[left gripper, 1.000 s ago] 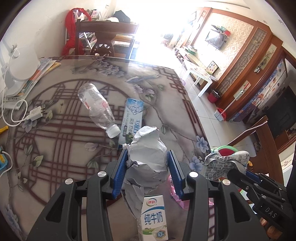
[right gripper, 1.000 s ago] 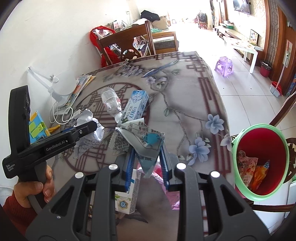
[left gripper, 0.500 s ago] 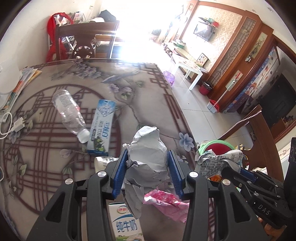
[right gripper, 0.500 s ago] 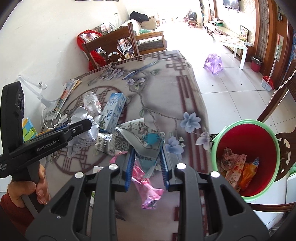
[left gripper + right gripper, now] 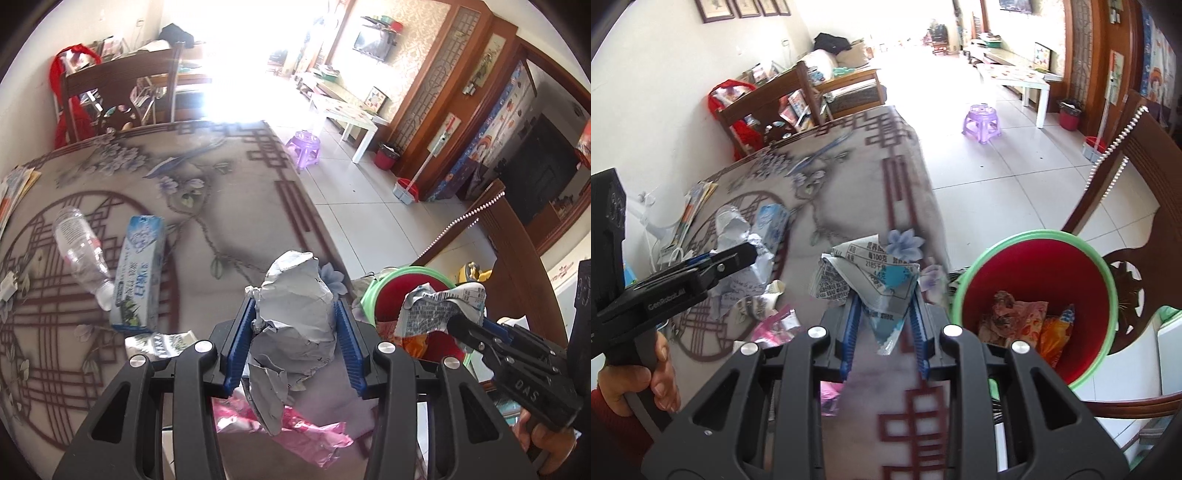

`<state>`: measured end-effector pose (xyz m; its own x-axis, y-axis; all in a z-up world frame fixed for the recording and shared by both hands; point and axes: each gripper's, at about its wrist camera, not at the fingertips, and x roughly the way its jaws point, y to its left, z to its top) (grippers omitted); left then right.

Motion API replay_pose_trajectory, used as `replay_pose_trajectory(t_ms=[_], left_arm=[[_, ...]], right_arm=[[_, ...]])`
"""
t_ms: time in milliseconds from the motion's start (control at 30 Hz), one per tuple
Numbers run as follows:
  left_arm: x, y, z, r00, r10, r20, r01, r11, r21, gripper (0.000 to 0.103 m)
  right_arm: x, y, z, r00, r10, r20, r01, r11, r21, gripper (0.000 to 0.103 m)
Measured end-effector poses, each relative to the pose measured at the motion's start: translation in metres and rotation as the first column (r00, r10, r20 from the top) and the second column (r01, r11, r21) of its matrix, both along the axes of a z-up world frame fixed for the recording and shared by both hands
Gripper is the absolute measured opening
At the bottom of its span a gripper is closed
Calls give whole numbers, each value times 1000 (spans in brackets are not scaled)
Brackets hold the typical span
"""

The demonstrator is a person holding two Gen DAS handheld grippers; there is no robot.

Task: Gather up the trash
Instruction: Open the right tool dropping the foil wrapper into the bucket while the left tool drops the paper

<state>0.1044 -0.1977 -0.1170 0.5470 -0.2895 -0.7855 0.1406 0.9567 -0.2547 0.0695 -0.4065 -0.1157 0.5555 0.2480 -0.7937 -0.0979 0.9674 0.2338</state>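
A: What stage of collection is shown?

B: Mid-task, judging by the layout. The table (image 5: pixel 229 177), under a patterned cloth, bears uncollected litter; the red bin (image 5: pixel 1034 280) with a green rim, beside the table's edge, already contains several snack wrappers (image 5: pixel 1023 321).

A: And the two tools?

B: The left gripper (image 5: pixel 295 325) is clenched on a crumpled grey paper wad (image 5: pixel 295 310), held above the table near its edge. The right gripper (image 5: pixel 884 310) is clamped on a printed foil wrapper (image 5: pixel 875 280), just beside the bin's rim but not yet over the opening.

A: What remains?

B: Both held pieces await release into the bin. On the table lie a blue-and-white carton (image 5: pixel 140 269), a clear plastic bottle (image 5: pixel 81 251) touching it, a pink plastic scrap (image 5: pixel 295 439) and a small crushed silver wrapper (image 5: pixel 162 341). A further share of the work therefore appears outstanding.
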Motion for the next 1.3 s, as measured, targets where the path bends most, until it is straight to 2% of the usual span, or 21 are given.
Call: replay_pose_trajectory(t_ms=[267, 467, 500, 533, 567, 633, 767, 900, 967, 1000, 1067, 1167, 1300], left_arm=[[16, -42, 1, 996, -94, -3, 94, 995, 27, 41], [19, -74, -5, 983, -181, -16, 182, 983, 37, 41], [20, -80, -7, 980, -199, -18, 199, 979, 35, 41], [21, -86, -8, 976, -216, -20, 216, 976, 34, 41], [23, -92, -9, 973, -229, -22, 229, 973, 33, 42], [27, -107, -13, 962, -269, -33, 270, 962, 28, 42], [35, -145, -26, 927, -372, -58, 374, 927, 33, 42], [39, -188, -36, 881, -468, -67, 471, 882, 32, 42], [41, -207, -40, 865, -498, -64, 501, 865, 31, 47], [43, -216, -41, 862, -504, -60, 506, 862, 32, 48], [45, -228, -43, 859, -508, -67, 511, 859, 44, 74], [44, -230, -36, 859, -509, -55, 511, 859, 28, 76], [33, -197, -14, 881, -473, -18, 472, 881, -6, 76]], right_arm=[[21, -69, -26, 986, -165, -31, 163, 985, -56, 26], [28, -101, -40, 971, -228, -68, 222, 971, -93, 28], [29, -103, -42, 968, -239, -72, 231, 967, -103, 31], [29, -106, -44, 964, -256, -73, 246, 962, -119, 44], [27, -110, -44, 958, -279, -66, 268, 953, -140, 63], [22, -119, -42, 945, -325, -39, 315, 936, -158, 79], [9, -139, -38, 916, -401, -27, 394, 909, -137, 80], [-14, -161, -35, 865, -502, -19, 496, 858, -133, 81], [-28, -172, -34, 835, -549, -28, 541, 830, -139, 82], [-32, -175, -34, 828, -559, -32, 550, 823, -143, 82], [-45, -180, -34, 813, -582, -34, 569, 805, -165, 82], [-61, -183, -33, 795, -606, -33, 590, 784, -192, 82], [-75, -176, -29, 796, -604, -31, 590, 786, -182, 82]])
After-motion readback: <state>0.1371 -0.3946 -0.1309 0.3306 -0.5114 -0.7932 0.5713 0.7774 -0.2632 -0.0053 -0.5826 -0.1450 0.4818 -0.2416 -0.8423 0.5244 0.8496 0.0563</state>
